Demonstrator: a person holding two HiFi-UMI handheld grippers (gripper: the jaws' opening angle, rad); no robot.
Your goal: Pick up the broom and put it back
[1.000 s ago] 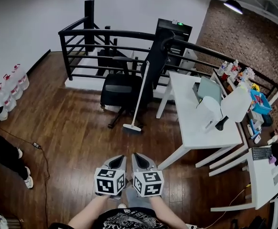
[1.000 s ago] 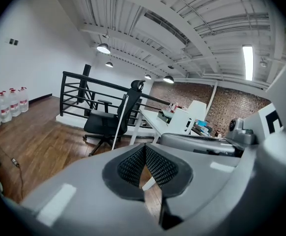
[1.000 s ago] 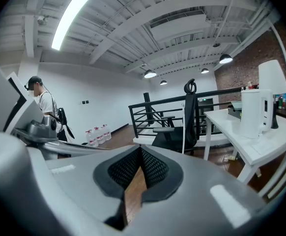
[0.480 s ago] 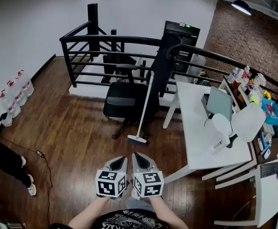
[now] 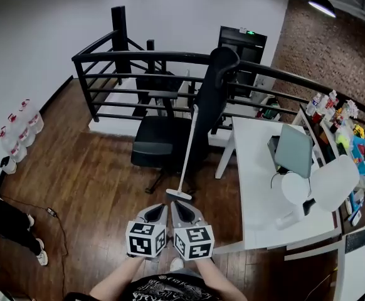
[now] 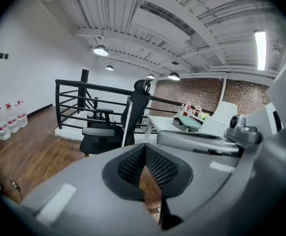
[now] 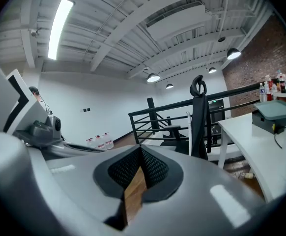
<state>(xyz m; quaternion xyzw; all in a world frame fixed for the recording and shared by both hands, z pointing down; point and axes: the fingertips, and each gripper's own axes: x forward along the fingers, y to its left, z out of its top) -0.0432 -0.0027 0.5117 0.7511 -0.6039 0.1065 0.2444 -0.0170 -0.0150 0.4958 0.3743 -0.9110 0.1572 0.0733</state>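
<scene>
Broom (image 5: 187,150) propped loosely against swivel chair (image 5: 152,144), left gripper (image 5: 158,210) and right gripper (image 5: 180,208) both clenched empty nearby: risk of toppling it with any closed-jaw nudge.

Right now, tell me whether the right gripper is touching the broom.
Apart. The right gripper view shows the right gripper shut and empty, the broom standing well ahead beside the chair.

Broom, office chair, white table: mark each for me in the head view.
broom (image 5: 188,149), head view, middle of its white handle.
office chair (image 5: 154,144), head view, black seat.
white table (image 5: 254,174), head view, bare top.
</scene>
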